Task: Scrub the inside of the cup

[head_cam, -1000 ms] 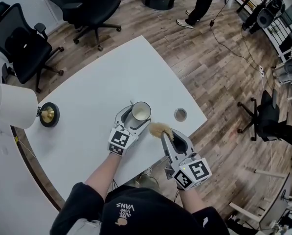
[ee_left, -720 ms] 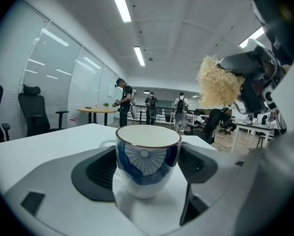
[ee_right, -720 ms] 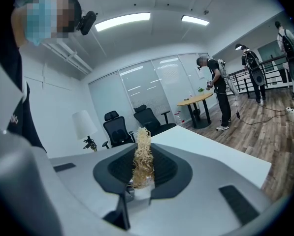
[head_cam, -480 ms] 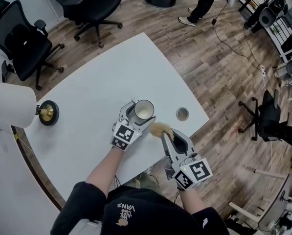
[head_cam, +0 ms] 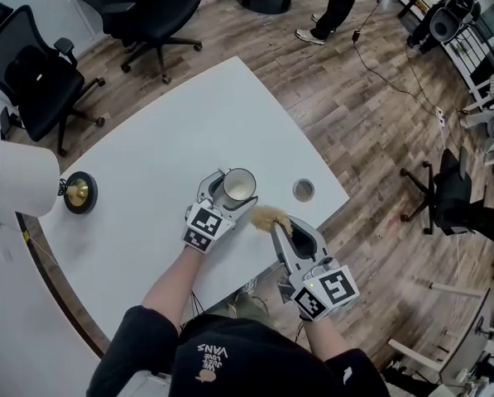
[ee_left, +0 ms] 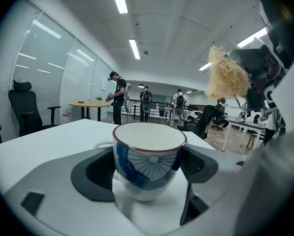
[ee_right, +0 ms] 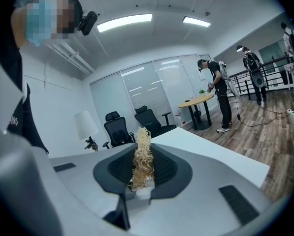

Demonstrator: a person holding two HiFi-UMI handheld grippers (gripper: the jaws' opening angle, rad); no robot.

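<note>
A white cup [head_cam: 239, 187] with a blue pattern and a red rim [ee_left: 149, 154] stands upright on the white table [head_cam: 172, 139]. My left gripper [head_cam: 230, 195] is open, and the cup sits between its jaws, the pads [ee_left: 95, 168] close beside the cup's sides. The cup's inside looks bare. My right gripper [head_cam: 281, 230] is shut on a straw-coloured fibre scrubber [head_cam: 270, 217], which sticks up from between its pads [ee_right: 143, 159]. The scrubber [ee_left: 227, 77] hangs just right of the cup and above rim height, apart from it.
A lamp with a white shade [head_cam: 19, 176] and a brass base [head_cam: 79, 191] stands at the table's left. A round metal grommet [head_cam: 303, 190] sits near the right edge. Black office chairs [head_cam: 139, 11] and a standing person [head_cam: 346, 2] are beyond the table.
Almost nothing has moved: the left gripper stays around the cup and the right gripper holds the scrubber in the same place beside it.
</note>
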